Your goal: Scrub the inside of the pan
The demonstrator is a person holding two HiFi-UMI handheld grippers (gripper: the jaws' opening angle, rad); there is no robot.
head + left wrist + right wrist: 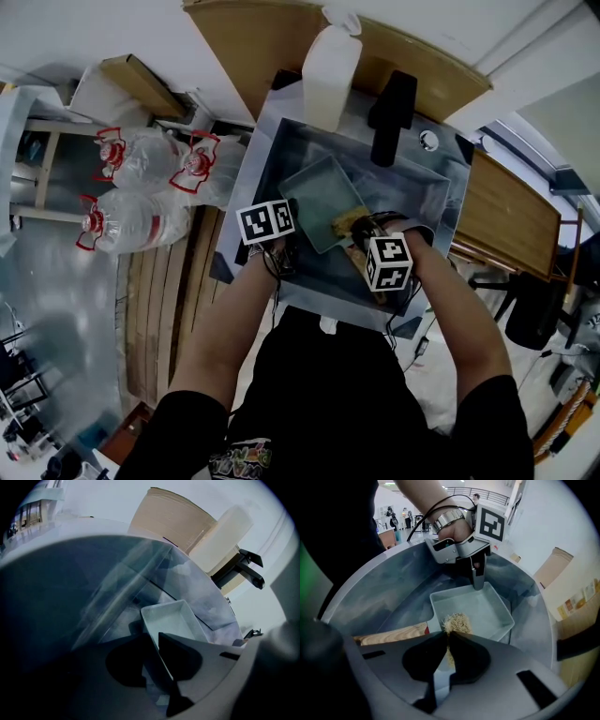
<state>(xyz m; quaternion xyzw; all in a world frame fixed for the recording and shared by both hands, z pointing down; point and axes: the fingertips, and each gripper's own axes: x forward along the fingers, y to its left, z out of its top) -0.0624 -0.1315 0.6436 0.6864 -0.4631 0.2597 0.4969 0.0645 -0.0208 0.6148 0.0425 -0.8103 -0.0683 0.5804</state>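
left gripper (154, 638): jaws drawn narrow, clamped on a side wall of the pan (174, 619), one jaw inside and one outside the rim.
right gripper (448, 637): jaws nearly together, pinching a tan fibrous scrubber (456, 621).
pan: pale, rectangular, lying in the sink (265, 150). It stretches away ahead of both grippers' tips, and the left gripper holds the wall opposite the right gripper.
scrubber: sticks out just ahead of the right gripper's tips, on the pan's floor by the edge nearest that gripper.
wooden board (393, 634): in the sink, left of the right gripper's jaws, just beside the pan.
faucet (392, 114): black, beyond the pan's far end, well apart from both grippers.
white jug (330, 64): behind the sink rim, just beside the faucet.
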